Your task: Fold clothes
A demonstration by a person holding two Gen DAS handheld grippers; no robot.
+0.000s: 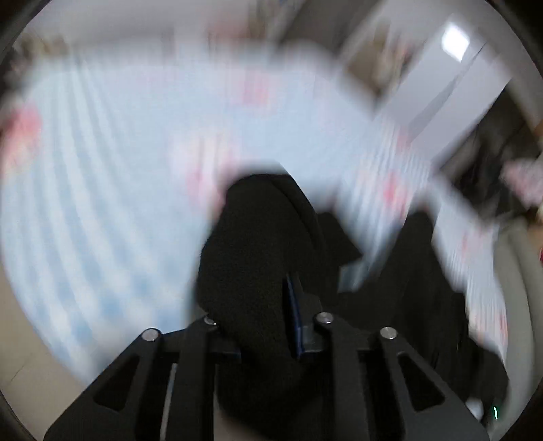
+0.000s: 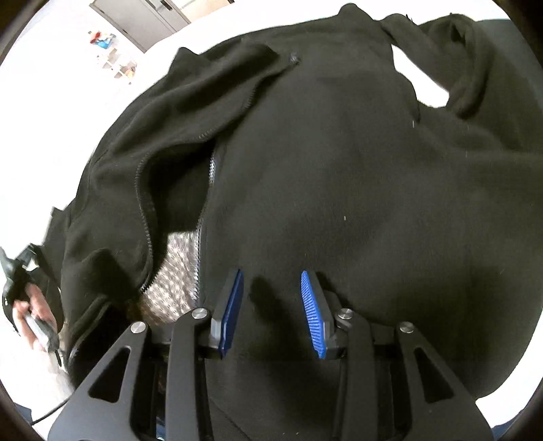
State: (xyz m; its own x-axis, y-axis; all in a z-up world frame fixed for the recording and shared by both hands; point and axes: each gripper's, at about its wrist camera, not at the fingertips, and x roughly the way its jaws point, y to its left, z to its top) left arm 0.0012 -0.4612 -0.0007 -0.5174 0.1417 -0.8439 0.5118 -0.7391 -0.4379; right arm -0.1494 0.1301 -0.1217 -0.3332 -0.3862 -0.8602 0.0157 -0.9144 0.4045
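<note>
A black zip-up fleece jacket lies spread on a white surface, its zipper open and a pale patterned lining showing. My right gripper is open with blue pads just above the jacket's front panel, holding nothing. In the left wrist view, my left gripper is shut on a thick fold of the black jacket, lifted up. That view is heavily blurred by motion. The left gripper and the hand holding it also show at the left edge of the right wrist view.
A light blue striped sheet with pink patches fills the blurred left wrist view. Grey cabinets and small colourful items stand at the far side of the room. A ceiling light shows at the upper right.
</note>
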